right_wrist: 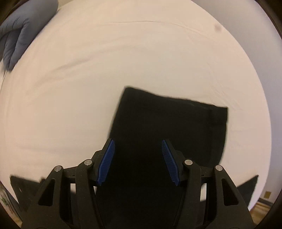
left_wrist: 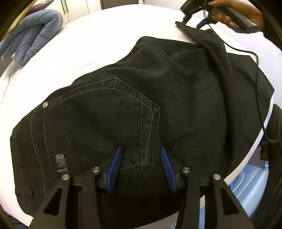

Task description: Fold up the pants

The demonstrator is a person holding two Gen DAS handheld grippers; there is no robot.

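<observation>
Black jeans (left_wrist: pixel 123 109) lie on a white bed (left_wrist: pixel 105 40), back pocket up, waistband toward the lower left. My left gripper (left_wrist: pixel 141 149) is open just above the pocket, empty. One leg (left_wrist: pixel 216 58) runs up to the far right, where my right gripper (left_wrist: pixel 192 12) is over its end. In the right wrist view the leg end (right_wrist: pixel 167 119) lies flat on the sheet (right_wrist: pixel 123 52). My right gripper (right_wrist: pixel 138 142) is open above it, and the cloth runs under the jaws.
A folded blue-grey quilted blanket (left_wrist: pixel 33 33) lies at the bed's far left and also shows in the right wrist view (right_wrist: pixel 15 31). A black cable (left_wrist: pixel 259 74) trails across the right side. A light-blue container (left_wrist: pixel 250 186) stands beside the bed.
</observation>
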